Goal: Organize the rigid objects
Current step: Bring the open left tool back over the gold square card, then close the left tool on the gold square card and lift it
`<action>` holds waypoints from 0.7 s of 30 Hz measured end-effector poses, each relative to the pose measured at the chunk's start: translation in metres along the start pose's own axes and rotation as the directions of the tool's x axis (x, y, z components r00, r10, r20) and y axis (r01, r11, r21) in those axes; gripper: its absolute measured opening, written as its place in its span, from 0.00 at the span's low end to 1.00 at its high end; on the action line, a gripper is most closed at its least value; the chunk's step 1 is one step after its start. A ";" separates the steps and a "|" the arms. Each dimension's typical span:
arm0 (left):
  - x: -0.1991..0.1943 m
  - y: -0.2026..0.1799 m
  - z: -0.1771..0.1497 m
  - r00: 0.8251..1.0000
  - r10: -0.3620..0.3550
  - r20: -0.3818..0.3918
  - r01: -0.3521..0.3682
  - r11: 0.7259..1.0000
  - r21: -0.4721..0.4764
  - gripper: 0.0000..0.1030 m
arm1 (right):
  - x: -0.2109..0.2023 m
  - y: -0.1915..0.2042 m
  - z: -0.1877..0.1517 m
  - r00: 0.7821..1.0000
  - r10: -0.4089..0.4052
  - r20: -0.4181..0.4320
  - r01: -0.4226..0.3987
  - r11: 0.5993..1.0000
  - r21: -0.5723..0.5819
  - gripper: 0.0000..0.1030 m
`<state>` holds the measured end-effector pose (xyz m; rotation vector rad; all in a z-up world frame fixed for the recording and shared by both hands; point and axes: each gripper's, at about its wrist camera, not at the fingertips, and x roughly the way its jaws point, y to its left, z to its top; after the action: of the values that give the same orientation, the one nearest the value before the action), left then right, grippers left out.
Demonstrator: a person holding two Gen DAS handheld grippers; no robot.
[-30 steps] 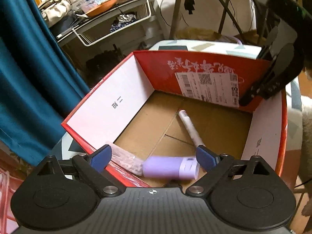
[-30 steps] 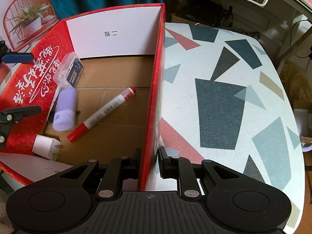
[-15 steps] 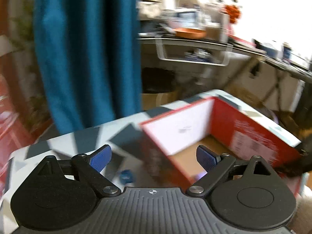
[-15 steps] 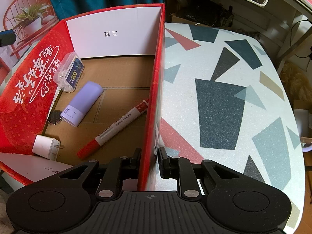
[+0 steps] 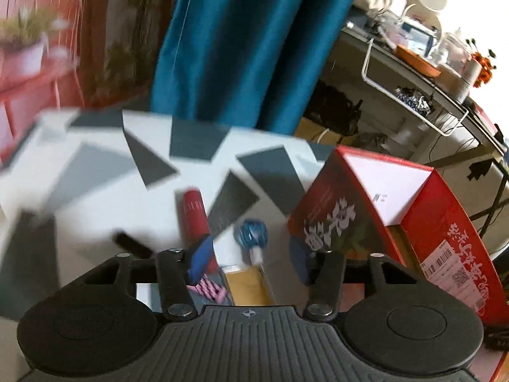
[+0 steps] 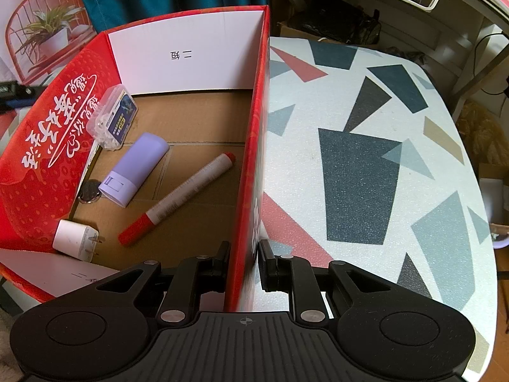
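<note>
My right gripper (image 6: 244, 265) is shut on the right wall of the red cardboard box (image 6: 254, 133). Inside the box lie a purple tube (image 6: 133, 168), a red-capped marker (image 6: 178, 199), a clear plastic case (image 6: 111, 117), a white charger (image 6: 74, 238) and a small round metal thing (image 6: 89, 191). My left gripper (image 5: 251, 262) is open and empty above the table left of the box (image 5: 439, 222). Between its fingers lie a perfume bottle with a blue cap (image 5: 251, 264), a red tube (image 5: 194, 216) and a pink packet (image 5: 208, 288). The left wrist view is blurred.
The table top (image 6: 366, 159) has a white surface with dark and red shapes. A small dark object (image 5: 132, 245) lies left of the red tube. A blue curtain (image 5: 241, 41) hangs behind the table, and a cluttered desk (image 5: 423, 73) stands at the back right.
The purple tube fell from my left gripper into the box, and the marker rolled toward the right wall. My left gripper swung left out of the box over the table. The right gripper stayed still.
</note>
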<state>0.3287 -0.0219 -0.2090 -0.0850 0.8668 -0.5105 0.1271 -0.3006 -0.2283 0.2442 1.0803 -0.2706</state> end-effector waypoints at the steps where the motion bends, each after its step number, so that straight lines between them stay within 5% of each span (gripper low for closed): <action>1: 0.005 0.001 -0.005 1.000 0.002 -0.014 -0.002 1.000 -0.007 0.53 | 0.000 0.000 0.000 1.000 0.000 0.000 0.000 1.000 0.000 0.17; 8: 0.040 -0.010 -0.025 0.994 0.030 -0.105 -0.034 0.999 -0.033 0.56 | 0.000 0.000 0.000 1.000 0.000 0.000 0.000 1.000 -0.003 0.17; 12: 0.047 -0.005 -0.026 0.992 0.063 -0.107 -0.069 0.996 -0.058 0.71 | 0.000 0.001 0.000 1.000 0.001 0.001 -0.001 1.000 -0.002 0.17; 21: 0.052 -0.003 -0.031 0.985 0.130 -0.114 -0.135 0.990 -0.037 0.73 | 0.000 0.001 0.000 1.000 0.001 0.002 -0.001 1.000 -0.002 0.17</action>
<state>0.3323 -0.0444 -0.2656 -0.0397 0.9865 -0.3738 0.1274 -0.3001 -0.2278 0.2428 1.0788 -0.2690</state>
